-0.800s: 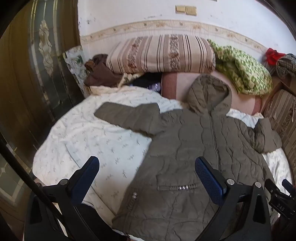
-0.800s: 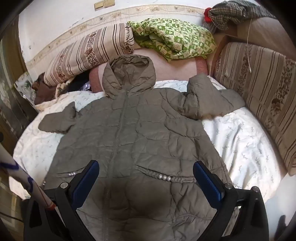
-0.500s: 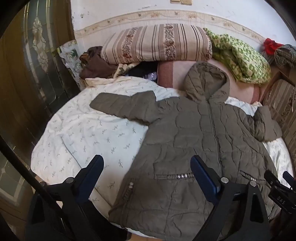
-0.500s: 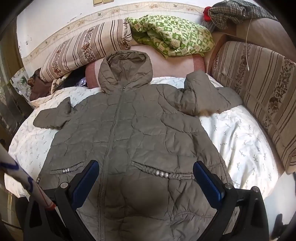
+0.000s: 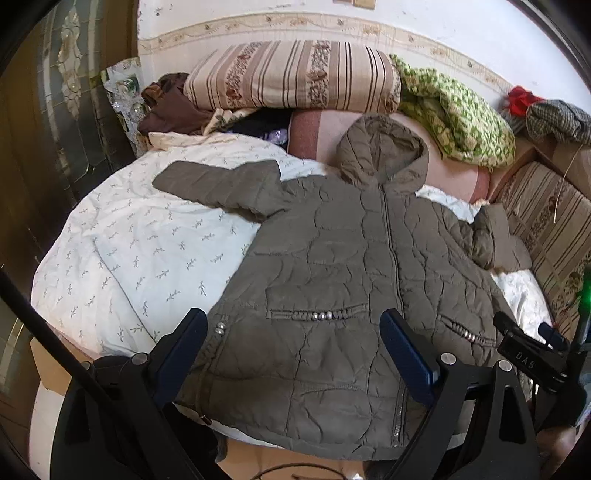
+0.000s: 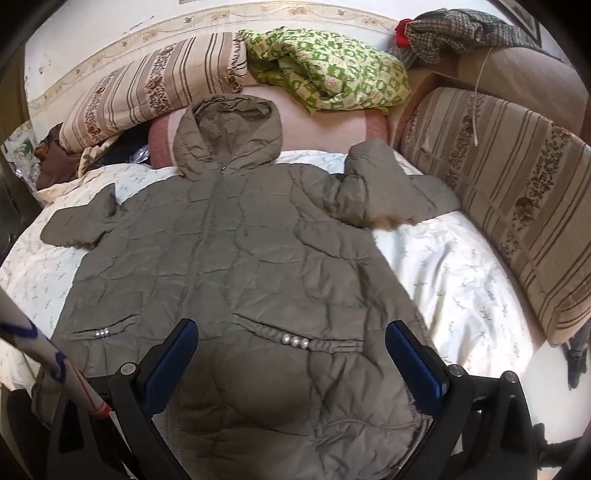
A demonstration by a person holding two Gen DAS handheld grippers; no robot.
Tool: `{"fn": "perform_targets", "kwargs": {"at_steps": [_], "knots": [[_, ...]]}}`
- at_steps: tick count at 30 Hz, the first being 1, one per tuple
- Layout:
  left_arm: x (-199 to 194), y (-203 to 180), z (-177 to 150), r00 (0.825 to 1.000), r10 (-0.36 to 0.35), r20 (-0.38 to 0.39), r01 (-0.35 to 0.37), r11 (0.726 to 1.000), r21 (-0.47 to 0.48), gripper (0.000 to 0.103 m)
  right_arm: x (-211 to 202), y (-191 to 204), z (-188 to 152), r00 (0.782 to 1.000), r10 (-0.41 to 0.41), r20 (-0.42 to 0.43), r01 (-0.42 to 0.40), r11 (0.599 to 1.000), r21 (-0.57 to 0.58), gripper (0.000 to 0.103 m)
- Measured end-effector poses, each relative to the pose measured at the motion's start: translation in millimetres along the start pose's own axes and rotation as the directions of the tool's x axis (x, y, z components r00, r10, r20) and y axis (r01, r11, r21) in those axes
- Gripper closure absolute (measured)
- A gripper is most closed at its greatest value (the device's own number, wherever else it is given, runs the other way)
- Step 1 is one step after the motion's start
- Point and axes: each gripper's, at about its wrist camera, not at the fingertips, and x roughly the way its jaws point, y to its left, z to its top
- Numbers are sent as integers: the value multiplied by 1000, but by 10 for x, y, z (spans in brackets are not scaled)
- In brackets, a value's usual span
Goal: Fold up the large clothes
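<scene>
Coat [image 5: 332, 280] lies face up and zipped on the bed [image 5: 140, 251], hood toward the pillow [image 5: 295, 74], hem at the near edge, one sleeve straight out and the other bunched short – spread flat, I'd judge, so the first fold has clean edges. Left tool [image 5: 291, 354] and right tool [image 6: 291, 354] both hang wide open above the hem, gripping nothing. Bed has a white leaf-print sheet, green quilt [image 6: 332, 70] beside the pillow, striped cushion [image 6: 517, 192] along the bunched-sleeve side, white wall [image 5: 424, 22] behind the pillow
</scene>
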Motion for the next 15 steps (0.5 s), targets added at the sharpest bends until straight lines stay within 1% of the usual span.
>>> {"fn": "perform_targets", "kwargs": {"at_steps": [4,6,8,11,15], "knots": [[-62,-53,0,1000,-23,18,22,1000,17,9,-10,-40,11,1000,-28,8,28,1000,5,0],[-49,-122,4,999,-44,5,44,998,38,9,-1,-48,15,999,-35,6,35,999,6,0],[-14,-166,-13,997,-80,-21,81,995,54,9,10,-54,9,999,-38,4,38,999,6,0],[-4,-232,-49,994,-102,-31,104,992,70,9,33,-63,6,999,-47,1,47,999,3,0],[-94,-265,-50,991,-132,12,131,988,81,9,46,-99,3,998,-66,0,66,998,6,0]]}}
